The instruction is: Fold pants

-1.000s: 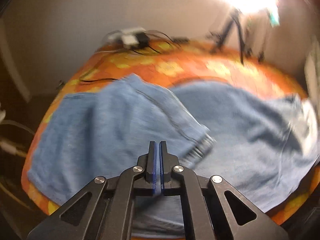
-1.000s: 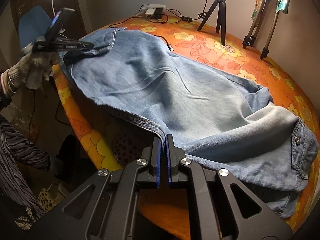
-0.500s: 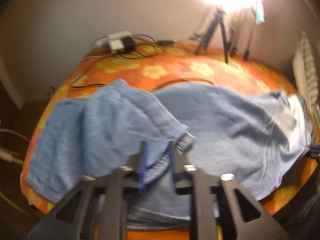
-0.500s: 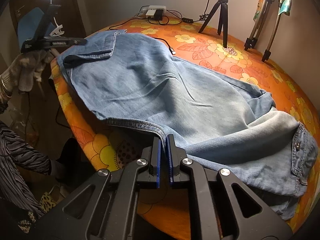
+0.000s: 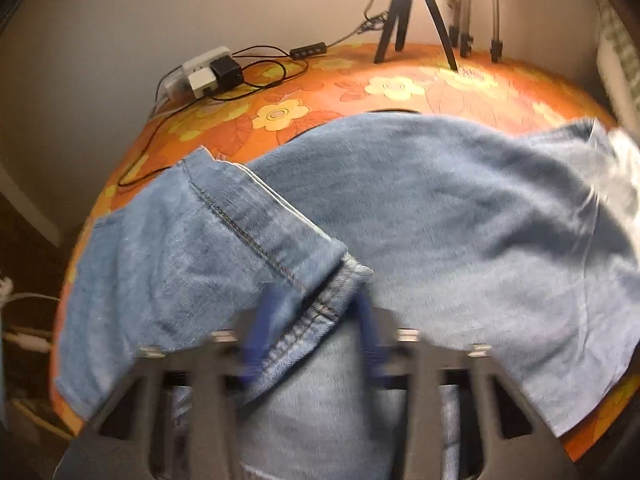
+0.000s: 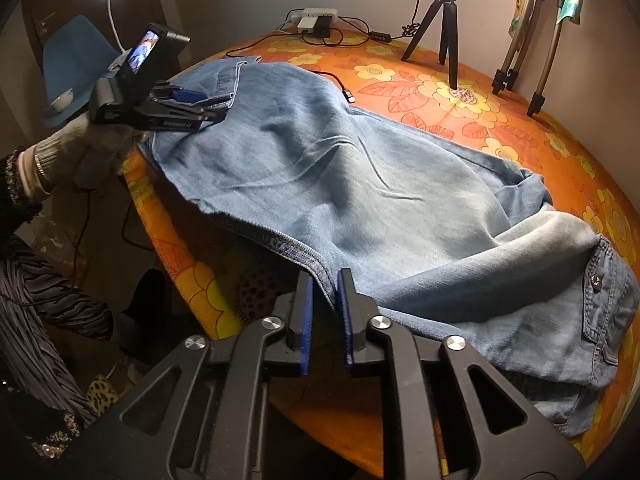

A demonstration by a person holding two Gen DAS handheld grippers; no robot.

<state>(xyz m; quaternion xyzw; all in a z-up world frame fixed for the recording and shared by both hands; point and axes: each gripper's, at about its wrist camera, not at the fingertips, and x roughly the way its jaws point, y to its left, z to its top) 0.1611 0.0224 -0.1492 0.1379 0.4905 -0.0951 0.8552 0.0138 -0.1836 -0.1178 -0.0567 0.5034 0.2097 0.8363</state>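
Left gripper [image 5: 316,312] jaws closing, hem of the jeans [image 6: 360,184] loose between them — right gripper [image 6: 325,292] jaws opening, hem seam in the gap, pads not pressing

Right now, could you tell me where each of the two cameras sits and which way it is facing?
Left wrist: on the left gripper, angled down at the jeans and the table; its blurred jaws are closing around a hem.
Right wrist: on the right gripper, angled down along the jeans from the near table edge; its jaws are opening around a hem, and the left gripper and gloved hand show.
Shared: jeans, flowered table, black tripod, power strip.
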